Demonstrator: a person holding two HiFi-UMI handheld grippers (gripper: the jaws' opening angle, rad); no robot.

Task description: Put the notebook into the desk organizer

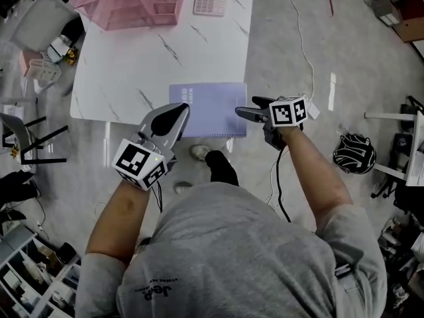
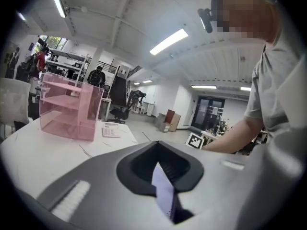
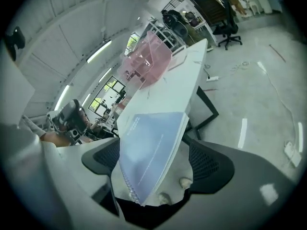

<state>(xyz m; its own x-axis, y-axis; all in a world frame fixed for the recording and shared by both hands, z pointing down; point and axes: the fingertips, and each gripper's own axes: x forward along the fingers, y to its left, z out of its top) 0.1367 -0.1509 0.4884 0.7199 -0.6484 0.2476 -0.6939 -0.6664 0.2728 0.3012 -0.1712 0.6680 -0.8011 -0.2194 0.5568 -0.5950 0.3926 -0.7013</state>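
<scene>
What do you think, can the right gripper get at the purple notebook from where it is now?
Probably yes. The right gripper stands at the right edge of the notebook, jaws apart with the notebook between them, not yet clamped. Nothing else on the table lies near that edge.

We're looking straight down on the white table (image 1: 132,65). The pink desk organizer (image 1: 129,2) sits at the far left corner, with a calculator (image 1: 211,0) just beside it. The lilac notebook (image 1: 212,105) lies flat at the near edge. Our left hand-held gripper (image 1: 177,111) reaches over the notebook's left side, and our right hand-held gripper (image 1: 242,111) points in at its right edge.
</scene>
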